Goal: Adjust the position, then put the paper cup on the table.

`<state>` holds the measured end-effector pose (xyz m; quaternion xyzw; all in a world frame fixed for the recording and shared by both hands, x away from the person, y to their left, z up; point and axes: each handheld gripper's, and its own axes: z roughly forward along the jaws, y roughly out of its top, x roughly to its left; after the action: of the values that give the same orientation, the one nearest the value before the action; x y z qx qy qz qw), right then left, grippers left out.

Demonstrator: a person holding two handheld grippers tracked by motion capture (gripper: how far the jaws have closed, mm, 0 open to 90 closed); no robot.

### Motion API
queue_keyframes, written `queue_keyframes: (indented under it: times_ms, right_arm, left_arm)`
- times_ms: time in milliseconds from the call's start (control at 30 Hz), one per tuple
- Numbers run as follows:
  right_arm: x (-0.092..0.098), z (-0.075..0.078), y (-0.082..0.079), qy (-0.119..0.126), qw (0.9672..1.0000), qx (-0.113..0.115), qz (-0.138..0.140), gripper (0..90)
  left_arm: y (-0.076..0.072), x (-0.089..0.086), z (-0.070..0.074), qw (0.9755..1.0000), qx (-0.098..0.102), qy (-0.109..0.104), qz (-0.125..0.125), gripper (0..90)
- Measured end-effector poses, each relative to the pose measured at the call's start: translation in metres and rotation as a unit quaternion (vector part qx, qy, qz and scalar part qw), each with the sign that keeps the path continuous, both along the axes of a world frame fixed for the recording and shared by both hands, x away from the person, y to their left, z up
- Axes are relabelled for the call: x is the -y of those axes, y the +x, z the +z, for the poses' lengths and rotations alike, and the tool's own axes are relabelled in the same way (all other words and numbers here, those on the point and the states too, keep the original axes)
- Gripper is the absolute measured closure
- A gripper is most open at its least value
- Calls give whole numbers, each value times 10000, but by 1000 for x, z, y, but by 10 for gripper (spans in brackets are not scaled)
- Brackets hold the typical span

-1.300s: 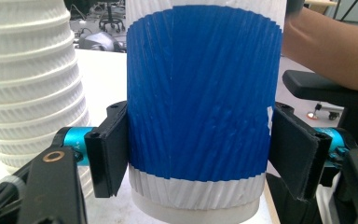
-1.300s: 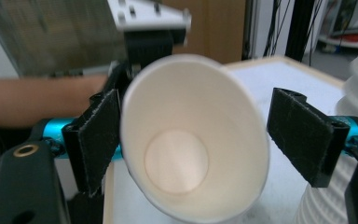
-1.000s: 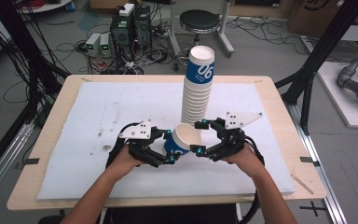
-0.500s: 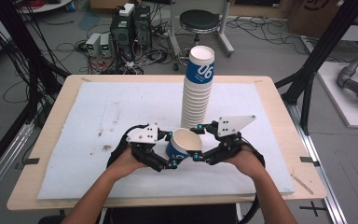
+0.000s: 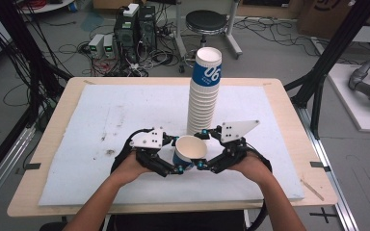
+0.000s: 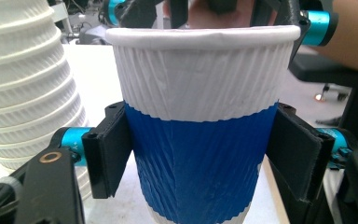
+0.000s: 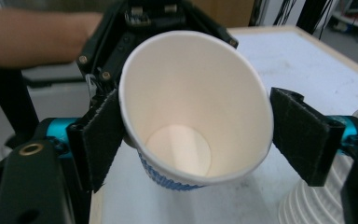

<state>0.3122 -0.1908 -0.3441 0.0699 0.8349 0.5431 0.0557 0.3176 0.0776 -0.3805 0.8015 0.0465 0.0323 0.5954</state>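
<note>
A single paper cup (image 5: 190,151), white at the top with a blue band, stands between my two grippers near the front middle of the table. In the left gripper view, my left gripper (image 6: 200,158) has a pad pressed on each side of the cup (image 6: 200,154) at the blue band. My right gripper (image 7: 193,135) straddles the cup (image 7: 191,116) near its rim. Its left pad touches the cup and its right pad (image 7: 303,135) stands just off the rim. Seen from above, the left gripper (image 5: 177,155) and the right gripper (image 5: 203,150) meet at the cup.
A tall stack of the same cups (image 5: 203,96) rises just behind the grippers, close to the right gripper's far side. A white mat (image 5: 101,120) covers the wooden table (image 5: 289,96). A stool, computers and cables sit on the floor beyond the table.
The cup has gone from tilted toward the left to nearly upright between the grippers. Both hands have shifted slightly toward the table's front.
</note>
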Motion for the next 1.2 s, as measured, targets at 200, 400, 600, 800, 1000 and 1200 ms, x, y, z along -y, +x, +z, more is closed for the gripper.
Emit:
queue_keyframes:
  times_ms: [200, 400, 600, 800, 1000, 1200]
  right_arm:
    - [16, 8, 2, 646, 9976, -99, -221, 199]
    - [30, 9, 4, 504, 9972, -6, -560, 202]
    - [59, 7, 3, 393, 9929, 140, -1115, 202]
    - [91, -1, 5, 125, 9768, 335, -2111, 201]
    - [99, -19, 10, -52, 9700, 108, -2429, 202]
    - [105, -21, 12, 43, 9684, 76, -2492, 201]
  left_arm:
    - [5, -8, -1, 9993, -103, -266, 246, 276]
    - [9, -23, 2, 9958, -117, -613, 662, 275]
    - [11, -42, 5, 9907, -31, -799, 1099, 275]
    - [16, -59, 2, 9846, -75, -938, 1475, 276]
    - [16, -68, 1, 9794, -25, -980, 1766, 276]
    - [21, -75, 0, 9747, 34, -994, 1999, 274]
